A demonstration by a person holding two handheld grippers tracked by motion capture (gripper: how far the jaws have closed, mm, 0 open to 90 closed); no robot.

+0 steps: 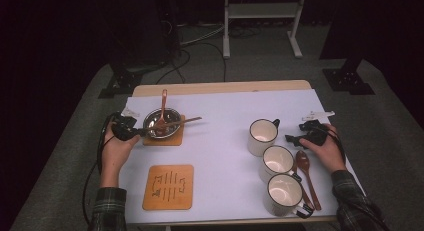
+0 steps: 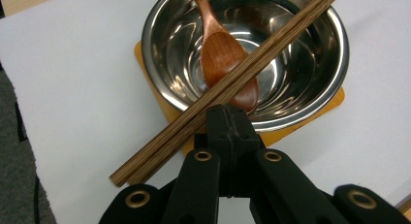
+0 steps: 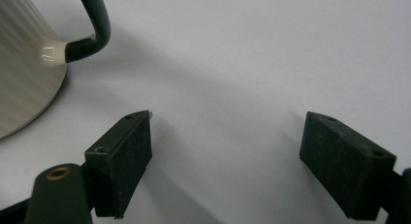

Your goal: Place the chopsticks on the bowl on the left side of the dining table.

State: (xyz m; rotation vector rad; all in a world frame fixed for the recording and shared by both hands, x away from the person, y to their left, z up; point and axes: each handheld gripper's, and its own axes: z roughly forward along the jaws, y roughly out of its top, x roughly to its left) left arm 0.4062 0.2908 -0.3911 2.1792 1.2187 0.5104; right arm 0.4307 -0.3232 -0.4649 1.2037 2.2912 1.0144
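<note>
A steel bowl [image 1: 172, 117] [image 2: 334, 54] sits on an orange coaster [image 1: 167, 140] [image 2: 329, 105] at the left of the table. In it rests a wooden spoon [image 1: 163, 108] [image 2: 223, 54]. A pair of chopsticks [image 1: 185, 121] [image 2: 271, 49] lies across the rim, its near end out over the white cover. My left gripper [image 1: 136, 131] [image 2: 228, 115] is shut, its tips right at the chopsticks beside the bowl; I cannot tell whether they touch. My right gripper [image 1: 297, 132] [image 3: 228, 161] rests open and empty on the cover, next to the far mug [image 1: 262, 136] [image 3: 24, 64].
Two more white mugs [image 1: 277, 161] [image 1: 285, 193] stand in a row toward the front right, with a second wooden spoon [image 1: 306, 173] lying beside them. A bare wooden coaster [image 1: 168, 187] lies at the front left. The table edge runs close behind each hand.
</note>
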